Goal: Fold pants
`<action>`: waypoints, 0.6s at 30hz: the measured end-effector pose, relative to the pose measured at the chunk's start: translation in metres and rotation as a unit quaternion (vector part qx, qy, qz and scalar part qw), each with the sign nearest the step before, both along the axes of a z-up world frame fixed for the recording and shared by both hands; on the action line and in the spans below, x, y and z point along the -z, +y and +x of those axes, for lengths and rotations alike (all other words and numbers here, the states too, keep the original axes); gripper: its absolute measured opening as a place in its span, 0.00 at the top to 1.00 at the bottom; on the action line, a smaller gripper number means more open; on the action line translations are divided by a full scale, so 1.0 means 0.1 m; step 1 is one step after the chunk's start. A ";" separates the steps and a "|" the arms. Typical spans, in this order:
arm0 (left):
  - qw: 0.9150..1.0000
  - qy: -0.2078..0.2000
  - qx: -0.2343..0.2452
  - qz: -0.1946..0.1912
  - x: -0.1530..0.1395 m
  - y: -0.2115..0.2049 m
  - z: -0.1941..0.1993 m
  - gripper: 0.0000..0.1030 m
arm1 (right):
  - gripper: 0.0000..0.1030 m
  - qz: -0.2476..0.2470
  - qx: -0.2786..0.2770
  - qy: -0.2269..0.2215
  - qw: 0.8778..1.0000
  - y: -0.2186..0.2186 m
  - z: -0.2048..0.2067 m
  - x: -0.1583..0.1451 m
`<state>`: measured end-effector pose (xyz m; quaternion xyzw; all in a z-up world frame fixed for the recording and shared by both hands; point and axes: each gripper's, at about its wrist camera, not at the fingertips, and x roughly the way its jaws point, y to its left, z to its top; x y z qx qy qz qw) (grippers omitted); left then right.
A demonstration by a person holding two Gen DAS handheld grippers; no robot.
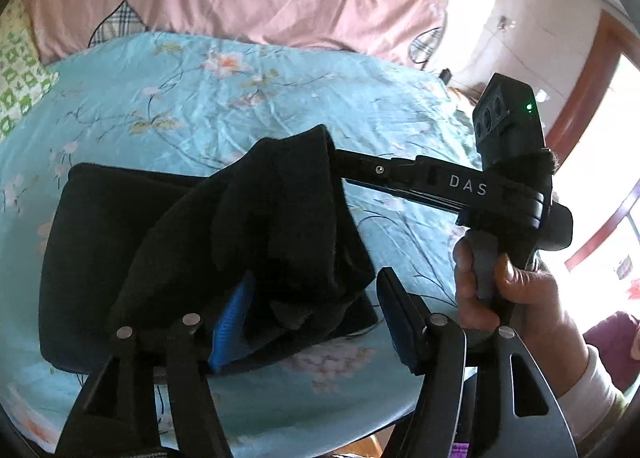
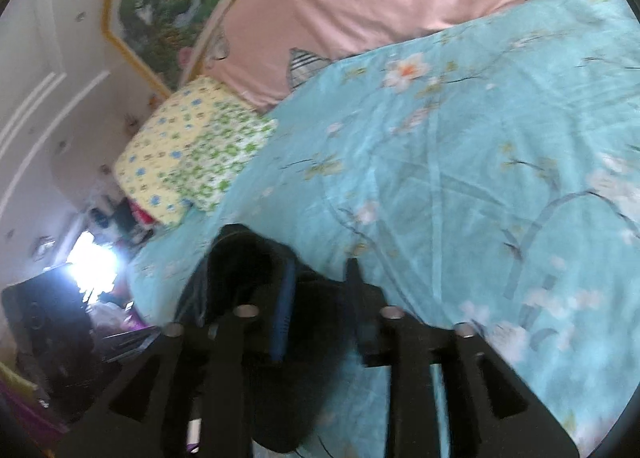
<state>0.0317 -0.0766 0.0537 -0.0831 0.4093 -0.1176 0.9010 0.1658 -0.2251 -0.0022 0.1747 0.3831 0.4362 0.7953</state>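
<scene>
Black fleece pants [image 1: 160, 242] lie folded on the blue floral bedsheet [image 1: 200, 106], with a raised fold [image 1: 280, 198] bunched on top. My left gripper [image 1: 314, 316] is open wide. The fold drapes over its left blue pad [image 1: 232, 322], and its right pad [image 1: 396, 310] stands clear of the cloth. The right gripper's black body [image 1: 468, 188] reaches in from the right, held by a hand [image 1: 504, 282], and its tips are hidden under the fold. In the blurred right wrist view, my right gripper [image 2: 320, 294] has its pads apart, with the black pants [image 2: 248, 258] around the left finger.
A pink quilt with plaid hearts [image 1: 240, 6] lies along the far side of the bed. A yellow-green patterned pillow [image 2: 192, 150] sits at the bed's corner. The bed's near edge [image 1: 320, 438] is just below the left gripper. Clutter and a bright window [image 2: 88, 266] lie beyond the bed.
</scene>
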 end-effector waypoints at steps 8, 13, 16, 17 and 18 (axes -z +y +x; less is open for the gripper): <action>1.000 -0.012 0.003 -0.005 -0.09 0.14 -0.18 0.28 | 0.34 0.019 0.056 -0.009 0.998 -0.19 -0.33 -0.10; 0.999 -0.010 -0.022 -0.022 -0.11 0.38 -0.24 0.27 | 0.29 0.017 0.061 -0.010 0.998 -0.12 -0.49 -0.18; 0.999 -0.010 -0.040 -0.029 -0.12 0.51 -0.27 0.26 | 0.26 0.003 0.065 -0.018 0.998 -0.04 -0.57 -0.25; 0.998 -0.010 -0.046 -0.032 -0.12 0.56 -0.28 0.25 | 0.26 0.000 0.068 -0.020 0.998 -0.01 -0.59 -0.27; 0.998 -0.010 -0.052 -0.035 -0.12 0.61 -0.29 0.25 | 0.25 -0.002 0.070 -0.020 0.997 0.00 -0.61 -0.29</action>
